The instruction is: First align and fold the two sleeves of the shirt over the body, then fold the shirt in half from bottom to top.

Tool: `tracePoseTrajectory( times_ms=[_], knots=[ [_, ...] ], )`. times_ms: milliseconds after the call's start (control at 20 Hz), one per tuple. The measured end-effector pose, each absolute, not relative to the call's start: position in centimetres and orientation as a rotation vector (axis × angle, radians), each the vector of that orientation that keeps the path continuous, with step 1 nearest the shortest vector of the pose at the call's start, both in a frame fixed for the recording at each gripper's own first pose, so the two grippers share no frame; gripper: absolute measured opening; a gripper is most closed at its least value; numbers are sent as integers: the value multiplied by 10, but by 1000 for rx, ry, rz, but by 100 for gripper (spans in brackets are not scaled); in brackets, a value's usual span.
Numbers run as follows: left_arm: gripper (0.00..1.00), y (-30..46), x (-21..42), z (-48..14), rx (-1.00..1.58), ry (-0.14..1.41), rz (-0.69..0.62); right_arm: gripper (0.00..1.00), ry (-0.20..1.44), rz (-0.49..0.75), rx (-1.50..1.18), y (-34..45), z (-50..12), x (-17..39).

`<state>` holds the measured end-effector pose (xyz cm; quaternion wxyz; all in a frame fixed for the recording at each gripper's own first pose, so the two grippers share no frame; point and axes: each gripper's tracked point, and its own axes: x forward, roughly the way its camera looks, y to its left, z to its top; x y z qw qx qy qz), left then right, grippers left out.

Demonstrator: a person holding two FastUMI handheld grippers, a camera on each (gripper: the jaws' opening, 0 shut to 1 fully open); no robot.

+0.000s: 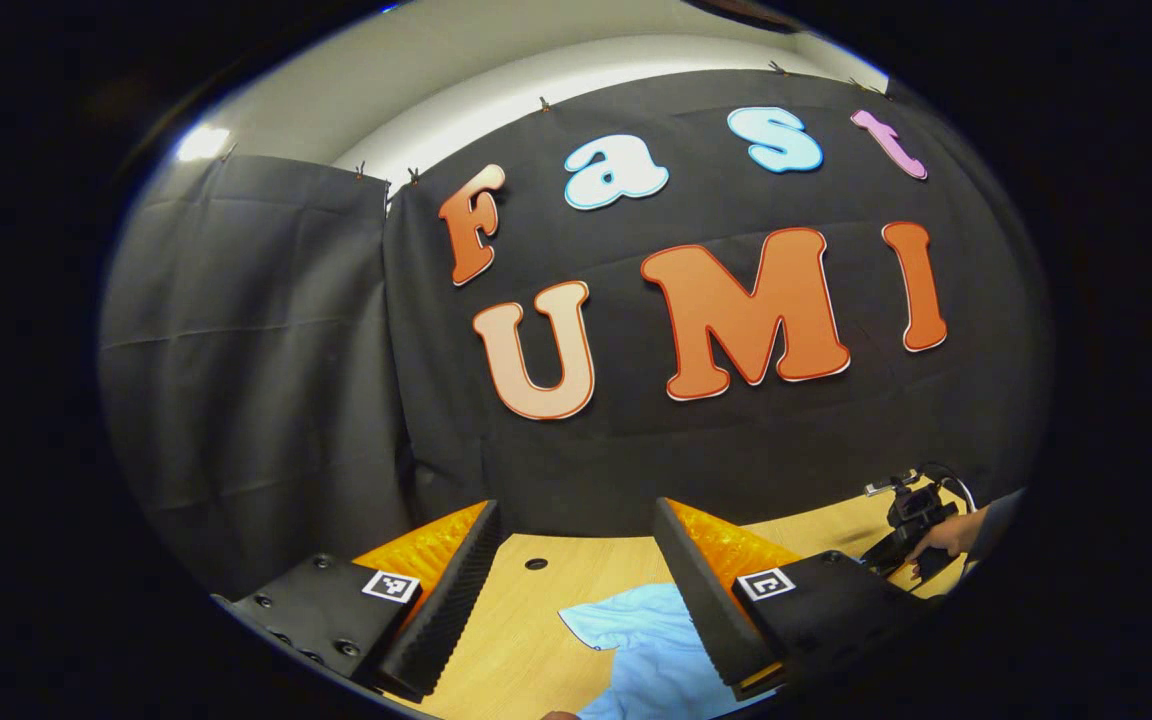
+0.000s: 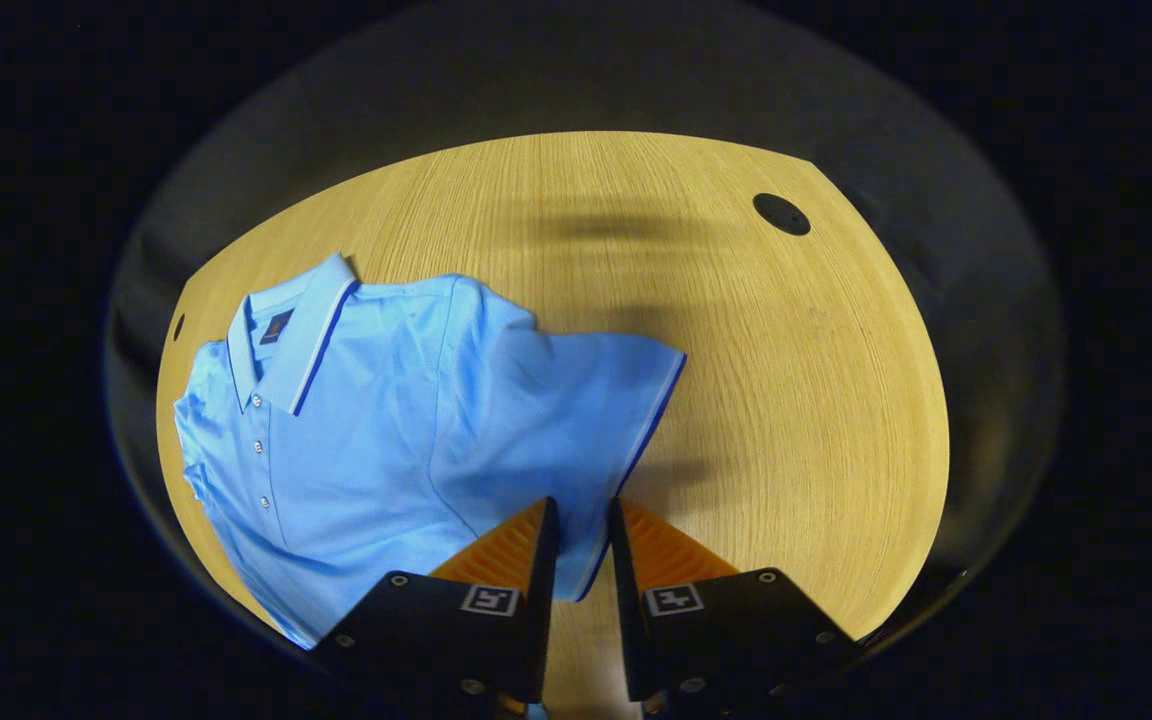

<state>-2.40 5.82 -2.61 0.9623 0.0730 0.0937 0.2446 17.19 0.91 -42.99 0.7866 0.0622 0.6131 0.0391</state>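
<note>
A light blue polo shirt (image 2: 366,440) lies face up on the wooden table (image 2: 786,400), collar (image 2: 296,330) toward the far left and buttons down the placket. One short sleeve (image 2: 576,420) with dark blue trim reaches toward my right gripper (image 2: 581,515). That gripper's fingers are nearly together on the sleeve's hem corner, which looks raised a little off the table. My left gripper (image 1: 576,515) is open and held level, pointing at the wall. Below its wide gap is part of the shirt (image 1: 636,650). The right gripper (image 1: 911,530), held by a hand (image 1: 946,535), appears at the far right.
A round cable hole (image 2: 781,213) is in the table's far right part, and another hole (image 1: 536,564) is ahead of the left gripper. Black cloth walls close the booth behind the table (image 1: 526,620). Bare wood stretches to the right of the shirt.
</note>
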Motion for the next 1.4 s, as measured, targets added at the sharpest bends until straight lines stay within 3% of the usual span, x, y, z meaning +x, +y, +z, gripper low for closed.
tracePoseTrajectory(
  times_ms=[50,150,350,800,1200,1300,1350,1400],
  knots=[
    [100,56,-21,-21,155,183,494,21,1318,84,146,9,-431,173],
    [100,51,-19,-21,173,185,486,8,1298,106,203,13,-428,177],
    [99,54,-27,-34,158,224,496,4,1260,146,362,22,-422,184],
    [100,54,-29,-41,180,257,511,4,1050,309,356,69,-361,208],
    [100,62,-30,-55,155,271,516,7,1044,447,315,149,-346,198],
    [100,70,-29,-62,140,274,513,14,1045,480,335,169,-340,194],
    [100,77,-29,-65,128,274,510,34,1045,493,339,176,-337,190],
    [100,82,-27,-70,113,277,503,29,1045,492,330,178,-336,188]
  ],
)
